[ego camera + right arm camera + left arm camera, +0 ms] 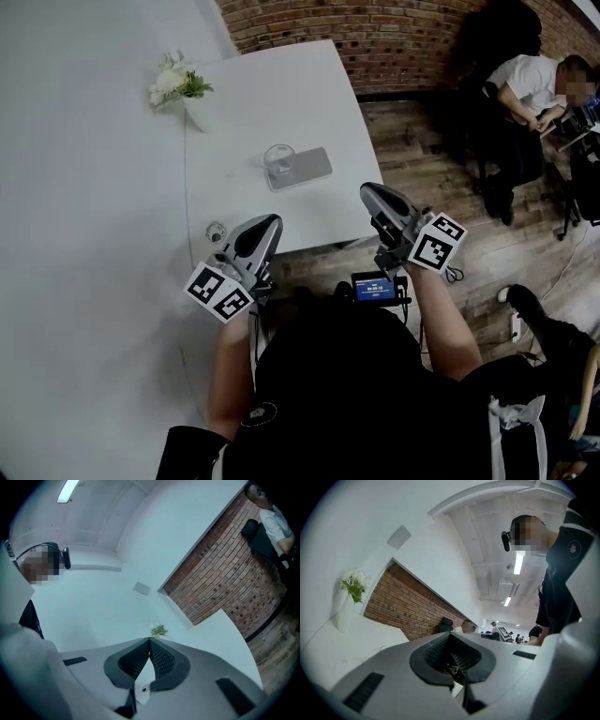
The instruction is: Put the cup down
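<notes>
A clear glass cup (279, 161) stands upright on a grey rectangular mat (311, 167) near the middle of the white table (281, 94). Both grippers hover at the table's near edge, well short of the cup and not touching it. My left gripper (273, 221) is shut with nothing between its pads; in the left gripper view its jaws (449, 635) meet at the tips. My right gripper (367, 188) is to the right of the left one, also shut and empty; the right gripper view shows its tips (150, 640) together. Neither gripper view shows the cup.
A white vase of flowers (175, 84) stands at the table's far left corner. A small round object (217, 231) lies by the left gripper. A brick wall (394, 37) runs behind. A seated person (525, 89) and chairs are on the wooden floor at the right.
</notes>
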Demonstrator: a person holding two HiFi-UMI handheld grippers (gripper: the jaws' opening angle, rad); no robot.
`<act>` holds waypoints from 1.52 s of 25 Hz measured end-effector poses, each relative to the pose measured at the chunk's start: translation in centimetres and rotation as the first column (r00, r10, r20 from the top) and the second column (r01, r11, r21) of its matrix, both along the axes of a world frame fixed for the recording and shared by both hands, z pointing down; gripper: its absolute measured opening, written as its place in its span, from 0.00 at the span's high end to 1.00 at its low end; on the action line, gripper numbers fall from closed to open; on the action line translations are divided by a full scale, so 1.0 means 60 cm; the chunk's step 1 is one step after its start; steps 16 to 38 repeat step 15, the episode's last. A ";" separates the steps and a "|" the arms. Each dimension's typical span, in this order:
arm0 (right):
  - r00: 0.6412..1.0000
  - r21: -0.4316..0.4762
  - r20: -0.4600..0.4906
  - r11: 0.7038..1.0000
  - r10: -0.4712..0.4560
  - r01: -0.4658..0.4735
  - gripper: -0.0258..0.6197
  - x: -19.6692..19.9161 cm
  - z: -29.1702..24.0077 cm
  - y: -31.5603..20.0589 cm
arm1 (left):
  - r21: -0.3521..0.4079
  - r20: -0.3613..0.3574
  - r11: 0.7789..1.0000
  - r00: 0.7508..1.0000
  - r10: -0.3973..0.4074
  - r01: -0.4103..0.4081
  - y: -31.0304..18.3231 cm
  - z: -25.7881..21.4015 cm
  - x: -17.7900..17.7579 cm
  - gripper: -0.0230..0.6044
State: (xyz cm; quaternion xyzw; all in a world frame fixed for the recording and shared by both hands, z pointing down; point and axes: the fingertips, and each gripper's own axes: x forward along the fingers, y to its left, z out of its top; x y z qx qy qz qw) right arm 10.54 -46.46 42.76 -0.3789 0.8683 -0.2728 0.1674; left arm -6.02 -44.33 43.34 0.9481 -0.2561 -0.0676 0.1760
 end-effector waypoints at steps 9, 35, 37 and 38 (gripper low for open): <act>1.000 0.003 -0.019 1.000 0.019 -0.019 0.94 0.004 0.004 -0.002 | 0.004 -0.013 1.000 0.999 -0.031 0.031 -0.007 -0.002 -0.005 0.95; 0.999 0.004 -0.031 1.000 0.023 -0.023 0.94 0.006 0.006 0.001 | 0.014 -0.018 1.000 1.000 -0.025 0.025 -0.003 -0.006 -0.002 0.95; 0.999 0.004 -0.031 1.000 0.023 -0.023 0.94 0.006 0.006 0.001 | 0.014 -0.018 1.000 1.000 -0.025 0.025 -0.003 -0.006 -0.002 0.95; 0.999 0.004 -0.031 1.000 0.023 -0.023 0.94 0.006 0.006 0.001 | 0.014 -0.018 1.000 1.000 -0.025 0.025 -0.003 -0.006 -0.002 0.95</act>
